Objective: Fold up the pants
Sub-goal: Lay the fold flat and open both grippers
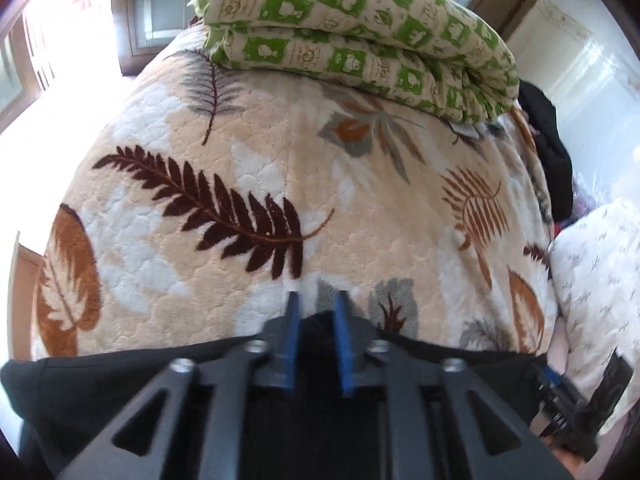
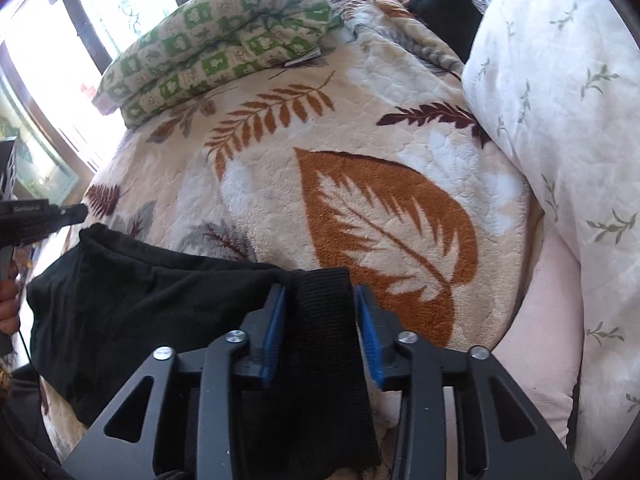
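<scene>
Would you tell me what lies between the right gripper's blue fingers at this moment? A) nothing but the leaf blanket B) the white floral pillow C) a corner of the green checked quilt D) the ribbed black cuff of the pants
D: in the right wrist view the pants' ribbed black cuff runs between the right gripper's spread blue fingers, over the leaf blanket.

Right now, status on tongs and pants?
Left tongs open over pants edge. Right tongs open, astride ribbed cuff. Pants flat on leaf blanket. Nothing in the way.
</scene>
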A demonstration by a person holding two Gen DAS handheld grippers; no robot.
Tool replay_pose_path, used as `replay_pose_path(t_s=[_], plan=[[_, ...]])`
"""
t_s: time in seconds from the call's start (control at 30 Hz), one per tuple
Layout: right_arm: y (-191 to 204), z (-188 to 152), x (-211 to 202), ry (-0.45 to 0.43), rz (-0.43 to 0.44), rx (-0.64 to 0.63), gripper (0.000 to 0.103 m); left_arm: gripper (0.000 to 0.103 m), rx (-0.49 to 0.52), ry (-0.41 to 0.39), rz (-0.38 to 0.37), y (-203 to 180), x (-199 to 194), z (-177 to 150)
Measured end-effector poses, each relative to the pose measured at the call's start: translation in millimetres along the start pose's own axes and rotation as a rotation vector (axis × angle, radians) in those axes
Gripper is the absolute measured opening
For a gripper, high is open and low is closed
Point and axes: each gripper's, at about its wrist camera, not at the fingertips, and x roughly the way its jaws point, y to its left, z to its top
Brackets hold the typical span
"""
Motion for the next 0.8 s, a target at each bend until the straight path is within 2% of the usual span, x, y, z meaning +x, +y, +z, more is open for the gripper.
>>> replay_pose_path(t_s=[0.03, 0.07, 0.2, 0.23, 0.27, 0.3, 0.37, 0.43, 0.5, 0.6, 0.7, 0.77, 0.8], plan=[[-0.6, 0.3, -0.9, 0.001, 0.002, 0.011, 0.041, 0.047, 0.02, 0.004, 0.014, -4.6, -0.4, -1.9], [-0.7, 0.8, -1.9, 0.003, 0.003, 0.02, 0.041, 0.049, 0.041, 0.009, 0.023, -9.3, 0.7, -3.5], [1.9, 0.0, -4.9, 0.012, -0.009, 0.024, 0.041, 0.049, 0.105, 0.064, 0.06, -25.8, 18.6, -10.1], [1.7, 0.5, -4.4, 0.012, -0.002, 0.022, 0.041, 0.039, 0.117, 0.071, 0.084, -27.9, 24.8, -10.9], [2.2, -0.1, -3.7, 0.017, 0.002, 0.02, 0.032, 0.03, 0.13, 0.07, 0.112, -29.8, 29.9, -11.3], [3.0, -0.8, -2.4, 0.021, 0.0, 0.014, 0.026, 0.015, 0.14, 0.063, 0.146, -30.0, 34.9, -10.8], [5.6, -1.5, -1.0, 0.016, 0.002, -0.002, 0.019, 0.011, 0.125, 0.047, 0.154, -24.7, 41.2, -6.9], [9.6, -0.5, -3.6, -0.025, -0.021, -0.025, 0.017, 0.008, 0.1, 0.039, 0.15, -18.5, 47.3, -2.3], [12.1, 2.6, -6.0, -0.065, -0.03, -0.034, 0.016, 0.007, 0.106, 0.031, 0.155, -18.3, 54.2, -0.1], [8.1, 5.8, 4.5, -0.047, -0.017, -0.016, 0.016, 0.006, 0.136, 0.019, 0.172, -24.0, 62.5, 2.0], [2.5, 0.7, 12.9, -0.045, -0.021, -0.002, 0.024, 0.006, 0.152, 0.016, 0.178, -26.6, 65.1, 3.8], [-0.7, -0.4, 10.8, -0.051, -0.051, 0.006, 0.044, 0.006, 0.142, 0.019, 0.143, -22.3, 61.8, 6.5], [-3.5, -0.1, 8.2, -0.051, -0.061, 0.017, 0.049, 0.007, 0.135, 0.019, 0.113, -19.8, 58.2, 8.0]])
